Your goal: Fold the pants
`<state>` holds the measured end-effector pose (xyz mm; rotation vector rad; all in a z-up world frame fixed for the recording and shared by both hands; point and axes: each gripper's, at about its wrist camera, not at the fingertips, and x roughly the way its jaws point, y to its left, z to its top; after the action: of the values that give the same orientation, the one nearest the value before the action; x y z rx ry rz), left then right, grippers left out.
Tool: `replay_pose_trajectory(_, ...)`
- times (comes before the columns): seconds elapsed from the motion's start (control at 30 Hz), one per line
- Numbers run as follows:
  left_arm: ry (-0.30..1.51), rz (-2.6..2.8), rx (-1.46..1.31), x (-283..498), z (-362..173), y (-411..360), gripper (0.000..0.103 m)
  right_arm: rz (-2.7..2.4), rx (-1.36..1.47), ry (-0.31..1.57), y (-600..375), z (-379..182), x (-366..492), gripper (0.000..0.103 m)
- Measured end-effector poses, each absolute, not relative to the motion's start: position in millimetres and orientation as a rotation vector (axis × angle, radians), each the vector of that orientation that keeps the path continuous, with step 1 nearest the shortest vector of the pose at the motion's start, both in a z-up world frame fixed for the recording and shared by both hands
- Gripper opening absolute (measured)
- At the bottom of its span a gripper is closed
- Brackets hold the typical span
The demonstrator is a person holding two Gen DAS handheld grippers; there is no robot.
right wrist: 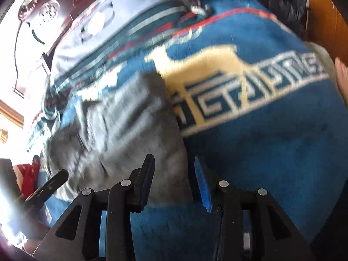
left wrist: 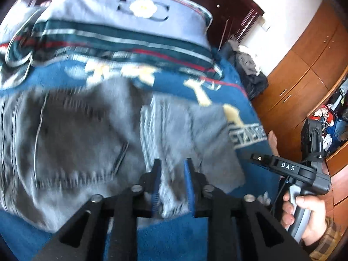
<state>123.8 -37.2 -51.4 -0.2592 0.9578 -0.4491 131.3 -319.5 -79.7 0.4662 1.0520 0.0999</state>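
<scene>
Risk, largest first. The pants (left wrist: 91, 143) lie spread on the blue blanket (left wrist: 182, 235) of the bed, and both views are smeared by motion, so seams and edges cannot be read exactly. A fold laid over that soft, uneven blanket is likely to drag and end skewed, because the cloth has no firm surface under it.

The left tool (left wrist: 173, 184) stands at the near edge of the pants with its jaws partly apart; grey cloth shows between them, but whether it is pinched I cannot tell. If it holds only one layer, the layer below may stay behind when lifted.

The right tool (right wrist: 174, 182) has its jaws apart with nothing between them; the left jaw sits over the pants' edge and the right over bare blanket. Closing there could catch blanket pile along with the pants.

Count:
- bed: one
- blanket: one
- quilt (left wrist: 121, 21) at the head: one
- pants: one pair
- tools: two
- right hand (left wrist: 304, 215) on its grip: one seen
</scene>
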Motion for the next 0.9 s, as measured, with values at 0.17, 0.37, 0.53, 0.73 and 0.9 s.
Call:
replay_pose_trajectory(0.17,0.980,-0.498,-0.255,178,-50,-72,0.031,0.115,0.451,0.990,-311,-65,167,0.037)
replay_pose_trajectory(0.37,1.082,-0.429,-0.219,215,-91,-100,0.031,0.164,0.459,1.015,-290,-84,201,0.037)
replay_pose_trajectory(0.53,1.121,-0.356,-0.268,215,-127,-71,0.007,0.165,0.398,1.101,-282,-120,211,0.036)
replay_pose_trajectory(0.73,1.075,-0.422,-0.209,190,-96,-67,0.008,0.191,0.342,1.048,-276,-92,190,0.038)
replay_pose_trajectory(0.9,1.055,-0.488,-0.223,148,-85,-56,0.026,0.244,0.355,1.049,-274,-76,144,0.041)
